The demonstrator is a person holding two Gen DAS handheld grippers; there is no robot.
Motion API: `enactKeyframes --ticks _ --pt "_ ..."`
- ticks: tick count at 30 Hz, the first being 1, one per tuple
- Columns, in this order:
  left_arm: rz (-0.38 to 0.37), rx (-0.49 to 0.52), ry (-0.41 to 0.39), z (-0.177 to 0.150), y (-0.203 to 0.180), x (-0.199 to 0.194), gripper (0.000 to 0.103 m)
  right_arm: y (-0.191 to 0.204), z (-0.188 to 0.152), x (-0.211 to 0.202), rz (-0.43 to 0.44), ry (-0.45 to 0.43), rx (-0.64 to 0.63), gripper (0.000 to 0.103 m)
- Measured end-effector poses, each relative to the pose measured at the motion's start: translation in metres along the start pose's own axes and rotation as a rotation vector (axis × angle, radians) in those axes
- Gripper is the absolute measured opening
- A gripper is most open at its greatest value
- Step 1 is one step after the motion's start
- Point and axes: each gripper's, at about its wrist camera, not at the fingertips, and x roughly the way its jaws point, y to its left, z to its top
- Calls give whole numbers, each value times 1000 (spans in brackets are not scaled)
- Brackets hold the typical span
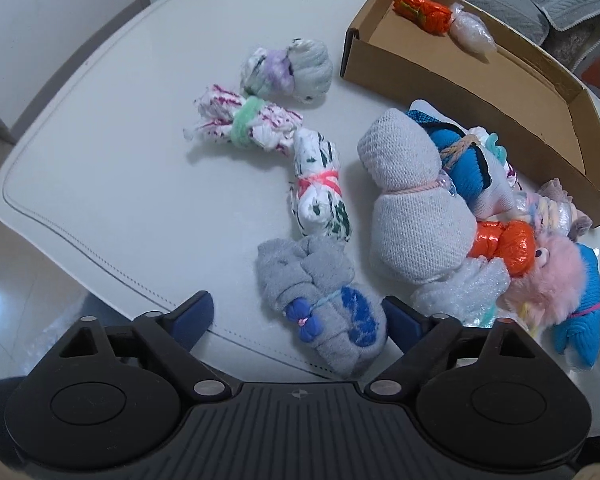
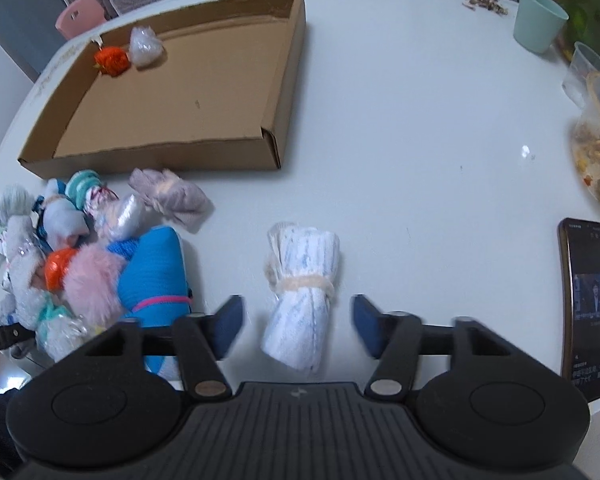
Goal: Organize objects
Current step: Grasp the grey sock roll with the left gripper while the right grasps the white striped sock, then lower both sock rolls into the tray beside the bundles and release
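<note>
The phone (image 2: 590, 308), at the right edge of the right wrist view, shows writing too small to read. A white roll (image 2: 302, 300) lies at lower centre on the table (image 2: 420, 140), long axis running up the frame, tied with a cream band. The right gripper (image 2: 298, 326) straddles it, jaws spread, pads clear of the cloth.

In the left wrist view a grey bundle (image 1: 324, 300) lies at lower centre, slanting from upper left to lower right. The left gripper (image 1: 298, 318) stands spread around it (right pad just beside it, contact unclear).

The box (image 1: 540, 92), upper right, holds an orange bundle (image 1: 422, 10) and a clear one (image 1: 470, 30) in its far corner.
</note>
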Motion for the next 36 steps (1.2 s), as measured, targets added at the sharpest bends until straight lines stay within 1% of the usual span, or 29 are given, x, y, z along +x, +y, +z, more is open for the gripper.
enactKeyframes --ticks 1,2,3,4,6,10,13,15,19,22,23,25,26,28,30,32,34,36 --pt "2 4 -6 0 0 -2 78 0 0 0 5 1 -1 46" --pt "-2 12 -14 0 -1 -4 72 0 0 -1 6 -1 -3 40" --pt "-9 19 -20 3 -2 -5 58 1 -1 -2 8 -3 -6 32" --pt "-21 13 -17 3 0 -6 54 1 -1 -3 7 -6 -12 29" --pt "-38 -5 -13 8 0 -5 51 1 -1 -7 10 -16 -12 28" --pt "-36 26 -31 9 -3 -11 50 -3 -2 -15 17 -46 -7 28" --pt "-28 63 -64 12 -3 -28 50 -6 0 -28 36 -80 0 27" --pt "-24 72 -99 20 -2 -44 50 -7 4 -38 39 -110 -2 27" --pt "-55 117 -180 42 -8 -73 51 -10 16 -50 69 -151 0 24" --pt "-62 179 -248 59 -20 -83 51 -11 24 -44 73 -159 -4 24" --pt "-65 194 -259 61 -22 -84 51 -12 25 -41 68 -152 -4 24" --pt "-75 199 -251 64 -23 -79 51 -15 22 -30 61 -117 2 24" --pt "-79 190 -243 64 -21 -76 51 -18 20 -28 63 -102 7 26" --pt "-87 166 -217 61 -17 -69 51 -19 16 -30 39 -96 -20 28" --pt "-90 148 -191 57 -13 -63 51 -20 12 -28 4 -83 -46 38" --pt "-91 145 -179 54 -11 -59 51 -22 10 -22 -15 -52 -43 43" --pt "-94 137 -178 53 -10 -60 51 -23 9 -18 -56 -43 -55 43" --pt "-100 139 -185 54 -12 -61 51 -26 11 -15 -72 -30 -48 43"
